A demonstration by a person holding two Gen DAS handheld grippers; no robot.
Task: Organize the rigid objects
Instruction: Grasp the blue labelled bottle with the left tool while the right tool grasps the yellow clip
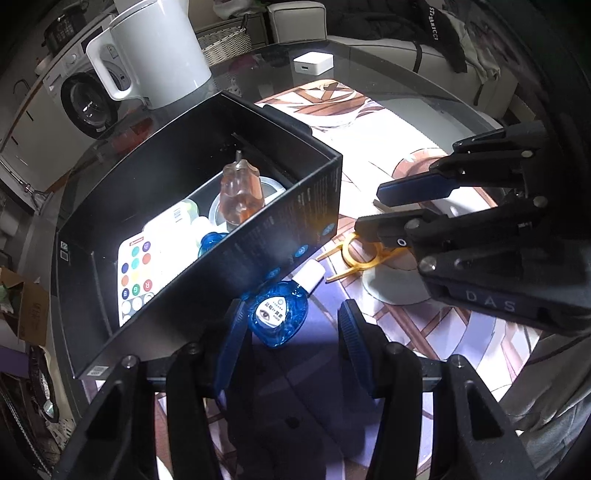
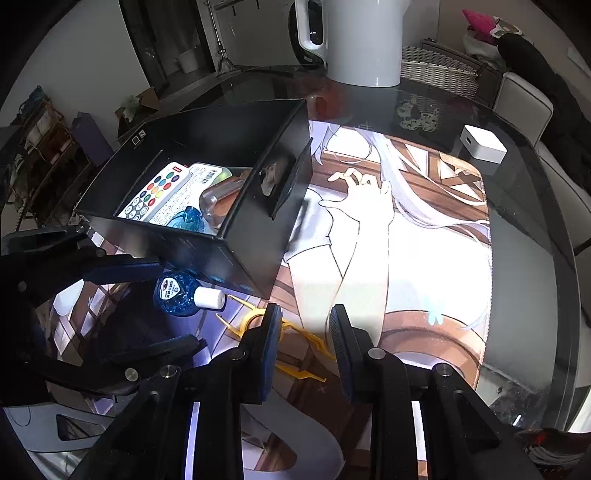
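You can read "DAS" in pale capitals on the dark body of the right tongs (image 1: 367,212), low on its housing in the left wrist view; on the dark garment (image 1: 441,31) draped at the top of that view, white letters run down the cloth, something like "STARICCI", though the first letters are unsure; the white remote (image 1: 136,277) in the black box (image 1: 207,266) shows an "R" on a red button; the blue bottle (image 1: 280,314) carries a white label with an eye sign, its characters too small to read.
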